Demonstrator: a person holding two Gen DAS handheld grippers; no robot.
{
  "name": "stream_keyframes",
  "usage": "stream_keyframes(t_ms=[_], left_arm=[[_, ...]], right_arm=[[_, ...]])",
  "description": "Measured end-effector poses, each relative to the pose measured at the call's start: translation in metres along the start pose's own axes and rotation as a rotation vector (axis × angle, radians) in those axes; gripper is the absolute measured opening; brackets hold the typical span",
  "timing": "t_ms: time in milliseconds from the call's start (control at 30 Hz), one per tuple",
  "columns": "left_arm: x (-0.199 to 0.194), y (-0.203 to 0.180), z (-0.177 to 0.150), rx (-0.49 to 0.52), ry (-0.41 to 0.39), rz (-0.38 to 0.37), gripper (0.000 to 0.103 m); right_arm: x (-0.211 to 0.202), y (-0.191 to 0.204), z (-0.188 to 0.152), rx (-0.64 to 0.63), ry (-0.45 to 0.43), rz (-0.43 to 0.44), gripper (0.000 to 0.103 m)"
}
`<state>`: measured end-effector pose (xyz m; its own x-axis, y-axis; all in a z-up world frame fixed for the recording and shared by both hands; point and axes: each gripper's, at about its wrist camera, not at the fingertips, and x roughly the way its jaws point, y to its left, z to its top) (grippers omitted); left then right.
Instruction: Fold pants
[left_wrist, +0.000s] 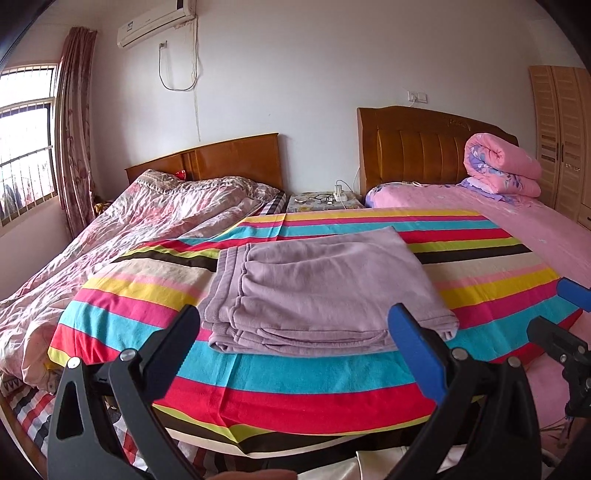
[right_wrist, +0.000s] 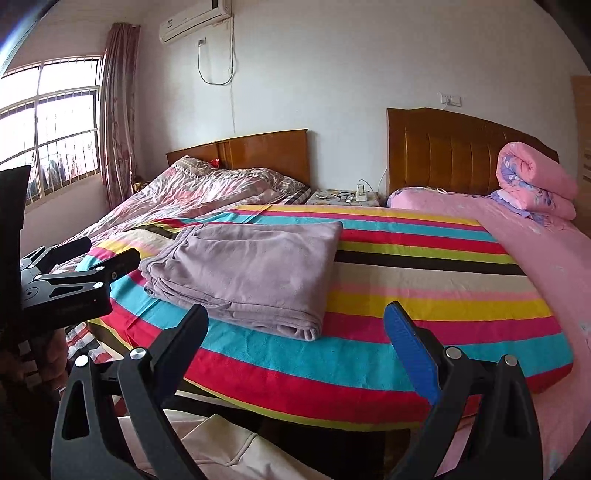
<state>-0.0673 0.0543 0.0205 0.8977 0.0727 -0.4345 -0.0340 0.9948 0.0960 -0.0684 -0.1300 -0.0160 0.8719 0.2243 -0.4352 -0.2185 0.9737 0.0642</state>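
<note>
We open wide on two beds side by side: the left bed (left_wrist: 140, 218) under a rumpled floral quilt, the right bed (left_wrist: 546, 236) in pink with a rolled pink quilt (left_wrist: 502, 166) against its headboard. Laid across the near part is a striped blanket (left_wrist: 295, 387), bright bands running left to right, and that is the working surface.

Dead centre on those stripes sit the pants (left_wrist: 317, 291), mauve and soft-looking, already stacked into a thick rectangle with several layered edges showing on the near side. By my reading the fold is nearly or fully finished; what is left would be a tidy-up.

Now the tools. The left tongs (left_wrist: 295, 328) hover just short of the bundle's near edge, spread wide, gripping nothing. The right tongs (right_wrist: 299, 325) hang off the near right corner, equally wide, equally empty. In the right wrist view the other tool sits out at the left, clear of the cloth.

How to finish this well? If another fold is wanted, I would pinch all the layers at the two near corners together, not just the top sheet, lift low, and carry them evenly to the far edge so the stack does not skew. If it is done, a light press along the near edge should settle those loose lips.
</note>
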Motion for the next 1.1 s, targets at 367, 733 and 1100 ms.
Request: stream_keyframes(t_ms=[367, 733, 1100], left_arm=[[0.0006, -0.0019, -0.0016, 0.011, 0.003, -0.012, 0.102], [0.0011, -0.0020, -0.0022, 0.012, 0.004, -0.015, 0.102], [0.0008, -0.0017, -0.0019, 0.013, 0.004, -0.015, 0.102]], right_arm=[[0.0005, 0.0019, -0.0010, -0.002, 0.002, 0.002, 0.093], [0.0032, 0.0060, -0.0020, -0.018, 0.011, 0.008, 0.093], [0.0047, 0.0087, -0.0028, -0.030, 0.015, 0.014, 0.093]])
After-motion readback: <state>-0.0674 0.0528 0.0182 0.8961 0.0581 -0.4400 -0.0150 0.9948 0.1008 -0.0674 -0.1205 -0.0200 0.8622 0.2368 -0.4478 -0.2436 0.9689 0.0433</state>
